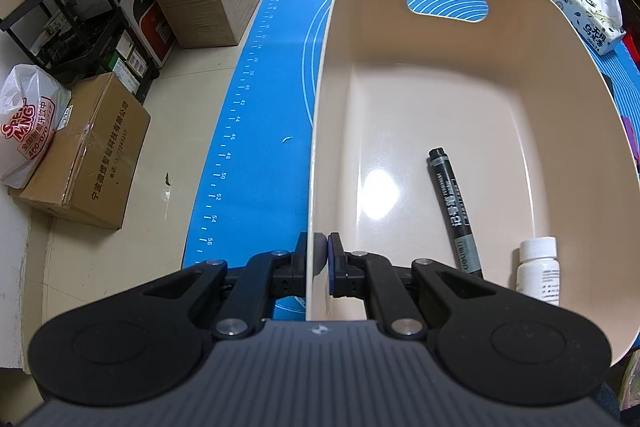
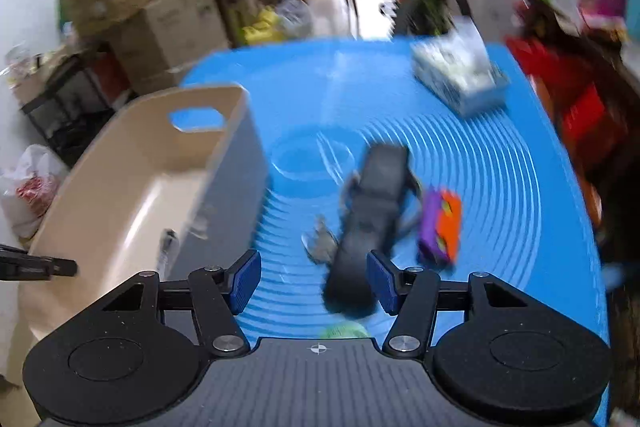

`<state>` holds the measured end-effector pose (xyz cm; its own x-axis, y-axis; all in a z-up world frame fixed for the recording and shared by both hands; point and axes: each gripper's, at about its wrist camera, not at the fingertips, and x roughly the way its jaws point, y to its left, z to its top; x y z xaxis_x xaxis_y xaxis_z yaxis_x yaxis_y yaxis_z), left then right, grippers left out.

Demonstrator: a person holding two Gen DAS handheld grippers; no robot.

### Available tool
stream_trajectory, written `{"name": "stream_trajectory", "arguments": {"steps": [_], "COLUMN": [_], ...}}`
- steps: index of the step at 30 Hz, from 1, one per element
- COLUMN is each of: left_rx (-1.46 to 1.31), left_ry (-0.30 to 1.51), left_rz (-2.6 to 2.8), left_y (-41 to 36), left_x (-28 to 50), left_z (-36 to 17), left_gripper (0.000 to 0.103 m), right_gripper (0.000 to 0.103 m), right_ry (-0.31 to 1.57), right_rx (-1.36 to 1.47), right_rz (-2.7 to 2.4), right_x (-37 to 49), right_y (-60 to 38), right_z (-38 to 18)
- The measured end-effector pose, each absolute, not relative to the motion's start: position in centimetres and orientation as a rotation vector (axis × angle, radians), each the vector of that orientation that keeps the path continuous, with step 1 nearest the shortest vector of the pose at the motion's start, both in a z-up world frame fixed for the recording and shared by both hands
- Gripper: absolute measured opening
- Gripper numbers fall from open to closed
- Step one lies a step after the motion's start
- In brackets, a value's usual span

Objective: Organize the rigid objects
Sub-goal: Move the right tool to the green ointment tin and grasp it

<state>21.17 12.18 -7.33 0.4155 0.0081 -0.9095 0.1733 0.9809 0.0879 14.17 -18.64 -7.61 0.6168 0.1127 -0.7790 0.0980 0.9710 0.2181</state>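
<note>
Left gripper (image 1: 322, 259) clamped on beige bin (image 1: 472, 99) wall; bin holds marker (image 1: 454, 209) and white bottle (image 1: 538, 271). Right gripper (image 2: 314, 277) fingers apart, right of bin, over blurred dark object (image 2: 372, 215).

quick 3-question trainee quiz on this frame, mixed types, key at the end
1. True or false: the left gripper is shut on the wall of the beige bin.
2. What lies inside the bin? A) black marker and white bottle B) tissue pack C) nothing
3. Fill in: the right gripper is ____ above the blue mat.

Key: 1 true; 2 A; 3 open
</note>
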Motion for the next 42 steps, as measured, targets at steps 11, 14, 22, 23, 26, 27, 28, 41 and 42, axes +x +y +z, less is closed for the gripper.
{"name": "stream_trajectory", "arguments": {"steps": [11, 14, 22, 23, 26, 27, 28, 41, 42], "left_rx": [0.178, 0.179, 0.178, 0.179, 0.179, 0.180, 0.179, 0.175, 0.174], "left_ry": [1.141, 1.141, 1.140, 1.141, 1.141, 1.141, 1.141, 1.138, 1.138], "left_rz": [-0.101, -0.101, -0.101, -0.101, -0.102, -0.102, -0.101, -0.098, -0.099], "left_y": [12.2, 12.1, 12.1, 12.1, 12.1, 12.1, 12.1, 12.2, 12.2], "left_x": [21.2, 21.2, 21.2, 21.2, 21.2, 21.2, 21.2, 21.1, 21.1], "left_z": [-7.3, -7.3, -7.3, -7.3, -7.2, -7.2, -7.2, -7.3, -7.3], "left_gripper": [0.009, 0.009, 0.009, 0.009, 0.009, 0.009, 0.009, 0.009, 0.009], "right_gripper": [0.071, 0.071, 0.072, 0.072, 0.073, 0.074, 0.074, 0.062, 0.060], "right_ry": [1.037, 1.064, 1.102, 1.107, 1.107, 1.106, 1.103, 1.066, 1.062], "right_rx": [0.321, 0.316, 0.300, 0.297, 0.294, 0.284, 0.272, 0.073, 0.066], "right_rz": [-0.047, -0.046, -0.019, -0.020, -0.020, -0.017, -0.018, -0.055, -0.056], "right_x": [13.6, 13.8, 13.9, 14.0, 14.0, 14.1, 14.2, 13.7, 13.6], "right_y": [-20.3, -20.1, -19.5, -19.3, -19.0, -18.8, -18.7, -15.8, -15.7], "right_z": [-12.5, -13.3, -14.9, -15.2, -15.6, -15.6, -15.6, -16.0, -15.9]}}
